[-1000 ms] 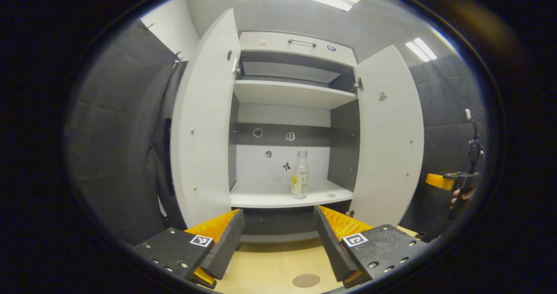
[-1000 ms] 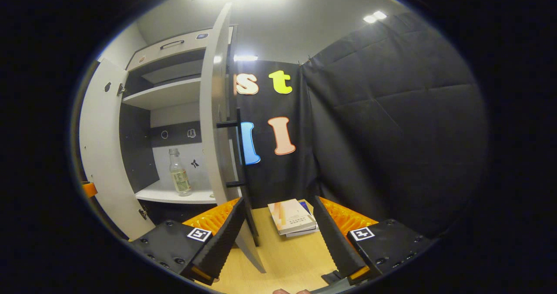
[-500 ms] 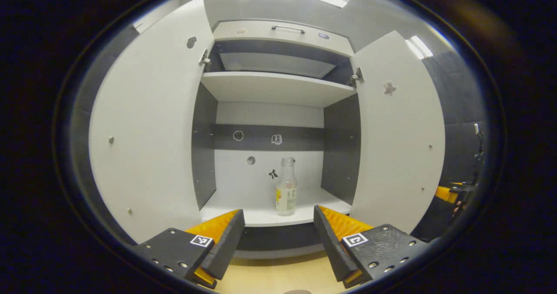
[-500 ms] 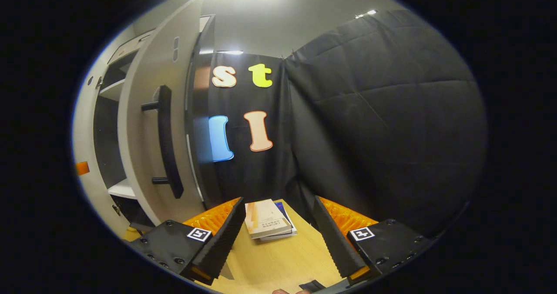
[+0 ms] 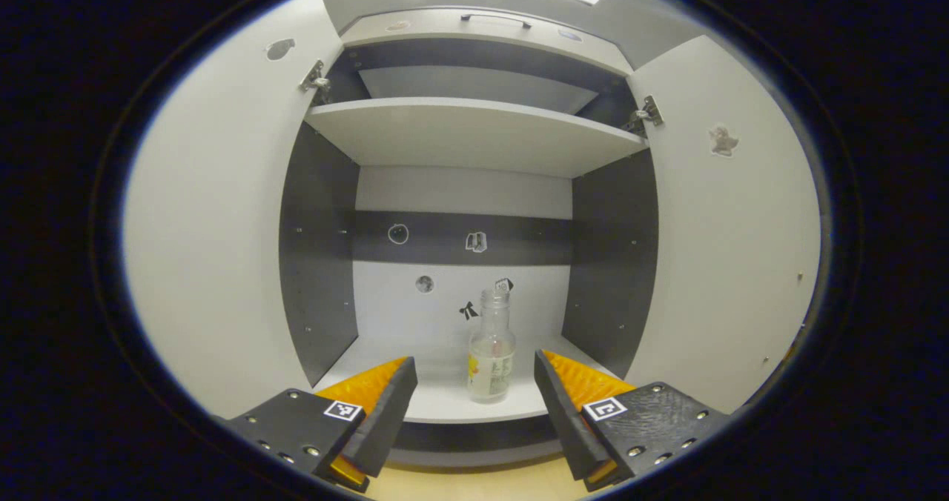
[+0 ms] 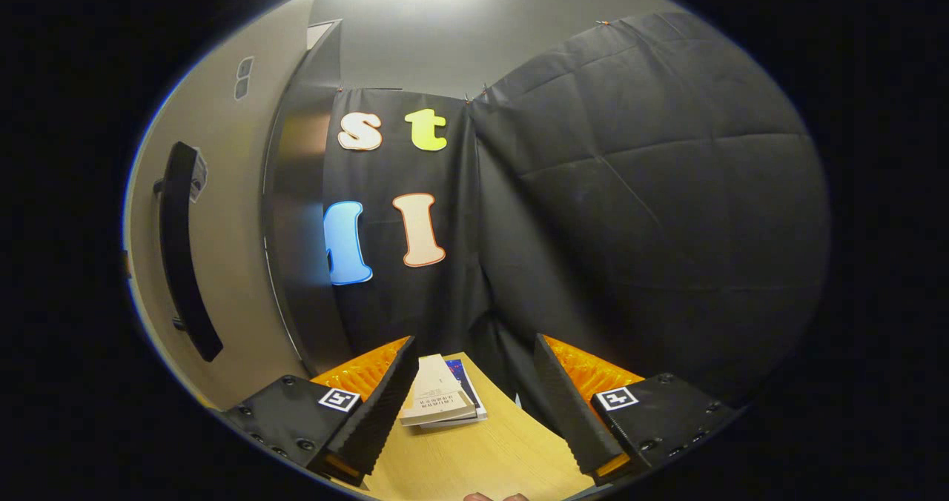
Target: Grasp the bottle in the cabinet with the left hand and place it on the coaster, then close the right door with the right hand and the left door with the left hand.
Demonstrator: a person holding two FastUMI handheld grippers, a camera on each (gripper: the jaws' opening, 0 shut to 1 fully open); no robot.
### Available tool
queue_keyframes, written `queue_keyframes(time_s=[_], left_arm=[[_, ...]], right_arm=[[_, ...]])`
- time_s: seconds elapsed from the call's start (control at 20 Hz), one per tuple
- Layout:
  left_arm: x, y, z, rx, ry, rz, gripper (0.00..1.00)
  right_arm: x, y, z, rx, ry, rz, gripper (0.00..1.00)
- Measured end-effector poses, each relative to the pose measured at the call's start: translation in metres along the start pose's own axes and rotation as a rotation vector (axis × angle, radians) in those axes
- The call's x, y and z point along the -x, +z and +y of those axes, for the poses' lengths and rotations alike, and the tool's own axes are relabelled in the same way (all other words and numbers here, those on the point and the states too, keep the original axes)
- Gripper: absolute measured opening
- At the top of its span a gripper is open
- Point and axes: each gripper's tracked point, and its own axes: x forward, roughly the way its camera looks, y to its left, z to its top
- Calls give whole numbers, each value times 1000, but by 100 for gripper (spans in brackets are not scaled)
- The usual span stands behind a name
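Bottle stands upright on the lower shelf of the cabinet, toward the middle and near the front edge; it is clear glass with a pale label low on its body and its mouth is uncapped. In the left gripper view the left gripper faces straight into the cabinet with its jaws spread wide, the bottle seen in the gap between them but farther in, touched by neither finger. Both doors are swung open: the left door at one side, the right door at the other, each showing its pale inner face and a hinge at the top. An upper shelf spans the cabinet above, and small stickers dot the back wall behind the bottle.

In the right gripper view the right gripper has its jaws spread too, holding nothing. It points at the worktop, where a small stack of books lies beside the black cloth wall. At the left edge of that view a door's outer face shows with a long dark handle, well apart from the fingers.
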Motion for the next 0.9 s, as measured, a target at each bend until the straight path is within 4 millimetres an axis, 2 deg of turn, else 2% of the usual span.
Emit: queue_keyframes(time_s=[0.1, 0.15, 0.35, 0.45, 0.55, 0.6, 0.65, 0.7, 0.75, 0.8, 0.85, 0.9], left_arm=[[-17, 3, -2, 13, -8, -2, 91], [-25, 4, -5, 26, -25, -1, 92], [-59, 14, -13, 33, -71, -15, 91], [-77, 19, -13, 0, -89, -19, 92], [-93, 17, -14, -27, -107, -21, 92], [-101, 13, -15, -25, -120, -13, 92], [-109, 9, -16, -19, -135, -3, 91], [-115, 6, -17, -19, -146, 0, 91], [-123, 3, -18, -21, -156, 3, 91], [-128, -2, -17, -28, -157, 12, 87], [-132, -2, -17, -38, -163, 14, 90], [-139, -3, -18, -43, -171, 12, 87]], right_arm=[[-8, -1, -3, 0, -7, 8, 99], [-11, -1, -2, -5, -11, 6, 96], [-11, 10, 3, -42, -37, -17, 96], [-7, 18, 5, -50, -55, -36, 99], [-2, 23, 5, -44, -85, -63, 96], [-1, 24, 4, -41, -100, -65, 99], [3, 22, 5, -41, -110, -63, 96], [8, 23, 4, -42, -121, -63, 99], [13, 24, 2, -40, -137, -71, 96], [18, 25, -2, -36, -156, -77, 96], [24, 23, -5, -29, -174, -78, 99], [30, 20, -9, -22, -193, -74, 99]])
